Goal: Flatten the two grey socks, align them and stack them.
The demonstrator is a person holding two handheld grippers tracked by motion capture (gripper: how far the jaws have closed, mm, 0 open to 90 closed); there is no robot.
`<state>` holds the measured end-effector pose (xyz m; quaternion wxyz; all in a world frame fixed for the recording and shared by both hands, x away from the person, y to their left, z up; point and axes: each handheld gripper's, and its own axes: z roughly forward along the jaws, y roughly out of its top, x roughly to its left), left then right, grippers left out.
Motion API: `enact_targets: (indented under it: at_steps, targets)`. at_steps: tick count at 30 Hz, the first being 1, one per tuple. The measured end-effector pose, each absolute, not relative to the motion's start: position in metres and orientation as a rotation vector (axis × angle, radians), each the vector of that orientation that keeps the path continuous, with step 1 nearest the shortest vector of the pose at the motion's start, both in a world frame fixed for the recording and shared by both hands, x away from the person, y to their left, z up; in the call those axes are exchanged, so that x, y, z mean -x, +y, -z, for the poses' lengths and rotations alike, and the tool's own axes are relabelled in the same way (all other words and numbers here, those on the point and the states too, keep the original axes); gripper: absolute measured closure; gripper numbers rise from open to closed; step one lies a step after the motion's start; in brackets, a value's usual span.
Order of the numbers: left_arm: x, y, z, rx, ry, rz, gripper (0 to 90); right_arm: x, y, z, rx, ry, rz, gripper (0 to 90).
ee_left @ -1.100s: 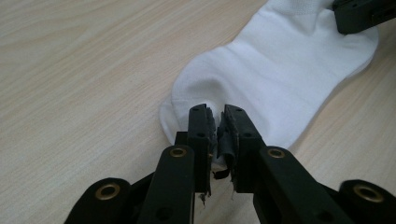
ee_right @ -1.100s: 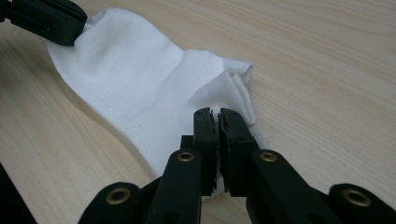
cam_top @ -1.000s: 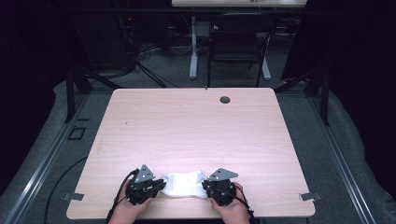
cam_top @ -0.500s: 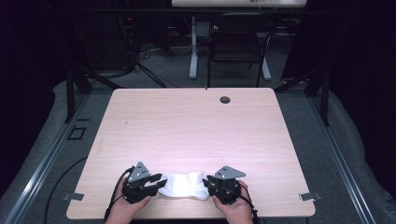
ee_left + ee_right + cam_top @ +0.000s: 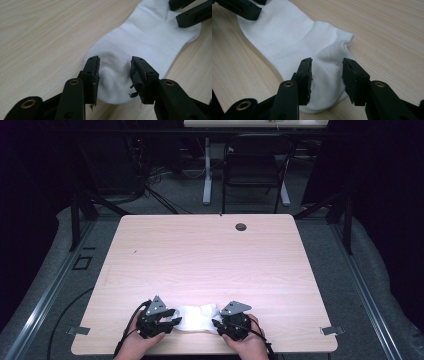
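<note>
White sock (image 5: pixel 196 317): lies flat near the front edge of the light wooden desk (image 5: pixel 210 260), between the two claws. Left claw (image 5: pixel 114 72): jaws parted, straddling one rounded end of the sock, cloth bunched slightly between them. Right claw (image 5: pixel 326 72): jaws parted over the opposite end. A hand (image 5: pixel 137 346) holds each claw from the desk's near side

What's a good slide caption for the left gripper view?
Left gripper, jaws open, straddles one end of a white sock lying flat on the wooden table; the right gripper sits at the far end.
</note>
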<state>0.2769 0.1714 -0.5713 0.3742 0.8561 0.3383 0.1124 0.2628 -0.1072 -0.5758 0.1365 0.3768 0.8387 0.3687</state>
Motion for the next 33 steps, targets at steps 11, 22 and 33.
enact_targets:
  at_steps: [11,22,33]
  targets:
    - [-0.280,0.167,0.576,-2.208,0.871,-0.282,57.0,-0.266,-0.109,0.578,-1.092,2.413,-1.058,62.1]
    - [-0.296,0.166,0.578,-2.165,0.908,-0.280,57.0,-0.284,-0.112,0.577,-1.132,2.407,-1.058,62.3]
    - [-0.316,0.162,0.579,-2.133,0.945,-0.280,56.9,-0.304,-0.115,0.577,-1.216,2.368,-1.096,63.1]
